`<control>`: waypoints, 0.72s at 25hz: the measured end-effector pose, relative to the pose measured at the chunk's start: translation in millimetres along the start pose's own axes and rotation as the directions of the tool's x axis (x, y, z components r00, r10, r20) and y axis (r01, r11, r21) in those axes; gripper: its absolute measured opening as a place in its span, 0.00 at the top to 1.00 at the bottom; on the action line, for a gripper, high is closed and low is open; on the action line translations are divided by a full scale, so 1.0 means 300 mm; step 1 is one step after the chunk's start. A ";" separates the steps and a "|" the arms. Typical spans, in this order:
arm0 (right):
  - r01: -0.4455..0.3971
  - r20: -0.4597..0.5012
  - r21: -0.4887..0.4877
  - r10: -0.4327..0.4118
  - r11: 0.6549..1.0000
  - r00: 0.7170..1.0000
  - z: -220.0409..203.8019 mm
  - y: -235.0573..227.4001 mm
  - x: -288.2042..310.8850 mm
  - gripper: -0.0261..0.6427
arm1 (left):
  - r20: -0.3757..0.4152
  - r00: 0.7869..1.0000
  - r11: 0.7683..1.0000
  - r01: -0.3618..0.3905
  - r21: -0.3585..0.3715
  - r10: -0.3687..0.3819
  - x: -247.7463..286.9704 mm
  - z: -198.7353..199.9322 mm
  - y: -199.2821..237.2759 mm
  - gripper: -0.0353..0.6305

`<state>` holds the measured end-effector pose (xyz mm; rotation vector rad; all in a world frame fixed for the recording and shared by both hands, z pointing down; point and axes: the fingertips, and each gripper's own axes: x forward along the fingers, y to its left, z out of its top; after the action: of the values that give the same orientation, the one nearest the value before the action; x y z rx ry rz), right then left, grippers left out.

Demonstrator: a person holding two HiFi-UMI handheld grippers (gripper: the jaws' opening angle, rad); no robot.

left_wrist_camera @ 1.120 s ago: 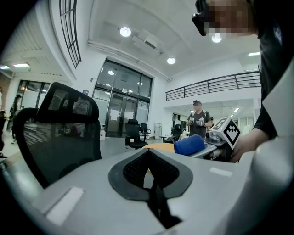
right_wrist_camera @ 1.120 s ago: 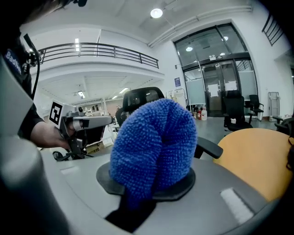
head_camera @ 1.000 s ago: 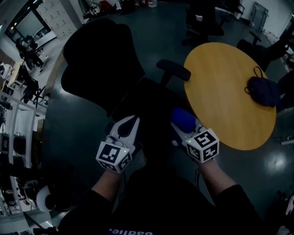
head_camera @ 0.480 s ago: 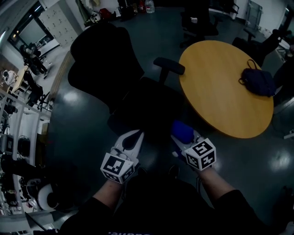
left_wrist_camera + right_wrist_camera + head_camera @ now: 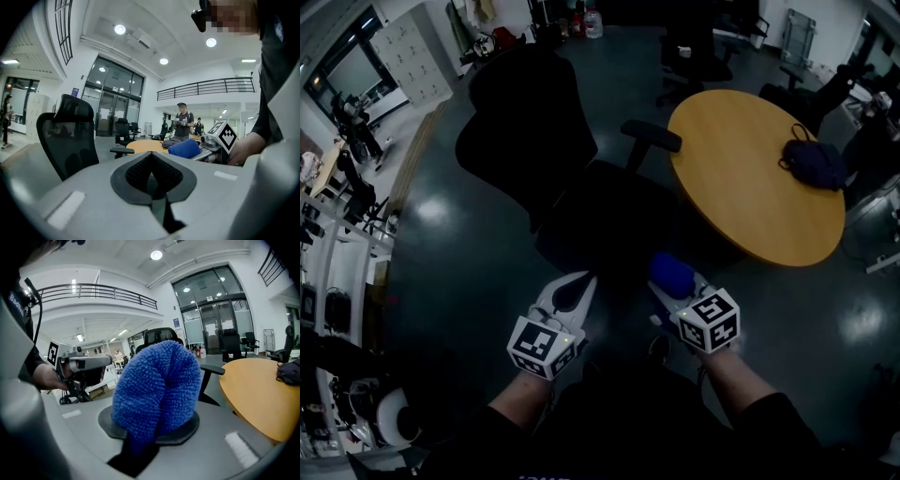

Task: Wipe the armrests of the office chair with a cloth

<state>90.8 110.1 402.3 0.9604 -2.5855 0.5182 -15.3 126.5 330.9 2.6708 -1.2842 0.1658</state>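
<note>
Cloth [image 5: 157, 390], blue, sits clamped in right gripper [image 5: 673, 277] jaws; left gripper [image 5: 584, 281] jaws pressed together.

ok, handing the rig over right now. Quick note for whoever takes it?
Left gripper: shut, empty, held low in front of the person.
Right gripper: shut on the blue cloth, which is bunched between its jaws.
The office chair stands ahead, beside the round table. Its table-side armrest is in clear view; the other can't be made out in the dark.
Done: cloth is in hand.
Left: the cloth touches no armrest, so both need wiping.
</note>
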 end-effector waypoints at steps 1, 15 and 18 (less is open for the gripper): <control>0.009 0.001 0.003 -0.009 1.000 1.000 -0.004 0.031 0.007 0.80 | 0.006 1.000 1.000 0.010 0.000 -0.010 -0.028 -0.002 0.006 0.93; 0.007 0.027 0.082 -0.009 0.997 1.000 -0.050 0.370 -0.023 0.80 | -0.034 0.990 0.987 0.131 -0.092 -0.135 -0.246 -0.142 -0.059 0.93; -0.009 0.064 0.065 0.005 0.998 0.998 -0.035 0.404 -0.057 0.80 | -0.029 0.990 0.987 0.132 -0.095 -0.135 -0.263 -0.127 -0.100 0.93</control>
<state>23.4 209.8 377.6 1.0048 -2.6446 0.5865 -41.8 212.8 351.3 2.6510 -1.0710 0.1309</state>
